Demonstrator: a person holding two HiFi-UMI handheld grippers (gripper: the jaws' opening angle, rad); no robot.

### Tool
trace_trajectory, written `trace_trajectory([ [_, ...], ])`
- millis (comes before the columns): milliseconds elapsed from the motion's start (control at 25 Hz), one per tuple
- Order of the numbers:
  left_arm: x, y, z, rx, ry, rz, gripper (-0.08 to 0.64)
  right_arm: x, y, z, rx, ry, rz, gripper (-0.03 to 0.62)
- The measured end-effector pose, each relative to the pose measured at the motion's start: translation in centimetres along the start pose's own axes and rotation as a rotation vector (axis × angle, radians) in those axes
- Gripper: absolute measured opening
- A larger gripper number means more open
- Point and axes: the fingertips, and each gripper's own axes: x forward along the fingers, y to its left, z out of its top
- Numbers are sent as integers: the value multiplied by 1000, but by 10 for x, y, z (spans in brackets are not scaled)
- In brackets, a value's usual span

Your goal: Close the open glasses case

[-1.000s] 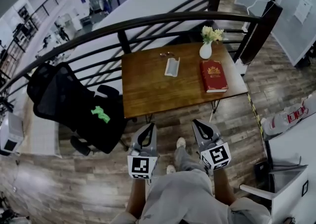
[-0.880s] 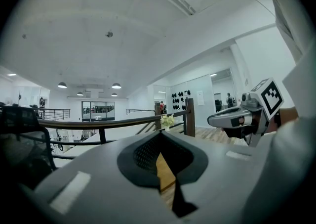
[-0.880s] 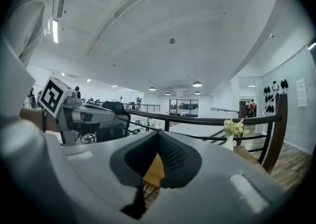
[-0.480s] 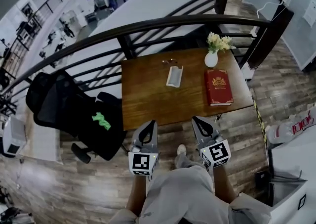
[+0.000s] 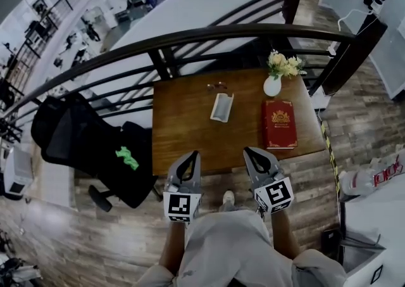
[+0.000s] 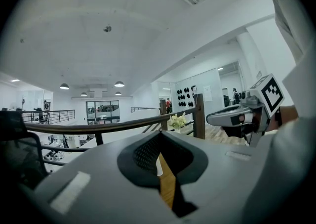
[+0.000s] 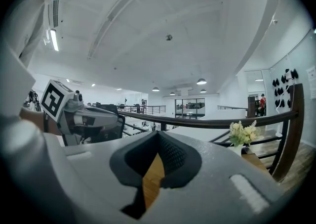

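The open white glasses case [image 5: 221,107] lies on the far middle of the brown wooden table [image 5: 183,133], with a pair of glasses [image 5: 217,86] just behind it. My left gripper [image 5: 193,154] and right gripper [image 5: 248,151] are held side by side at the table's near edge, well short of the case. Both are shut with nothing between the jaws. In the left gripper view the closed jaws [image 6: 160,138] point over the table, and the right gripper [image 6: 239,116] shows beside them. The right gripper view shows its own closed jaws [image 7: 158,136] and the left gripper [image 7: 86,114].
A red book [image 5: 280,124] lies on the table's right side, with a white vase of flowers [image 5: 273,82] behind it. A dark curved railing [image 5: 190,38] runs behind the table. A black office chair [image 5: 82,143] stands to the left on the wood floor.
Both grippers have come forward together towards the table, whose near edge now lies just ahead of their tips. Their jaws have stayed shut.
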Motion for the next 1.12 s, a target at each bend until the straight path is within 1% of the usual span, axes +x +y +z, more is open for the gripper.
trace_trajectory([
  [280,30,-3,-5,-4,38,11,20,18,-29,-7,27,16,22,3],
  [600,65,15,-7,-1,45,13,20,47,-51,-14,46,31,20,3],
  [800,93,32,-13,-11,48,-10,20,70,-65,-22,60,54,-7,3],
  [1120,140,66,-27,-33,49,-72,20,118,-86,-32,80,90,-71,3],
])
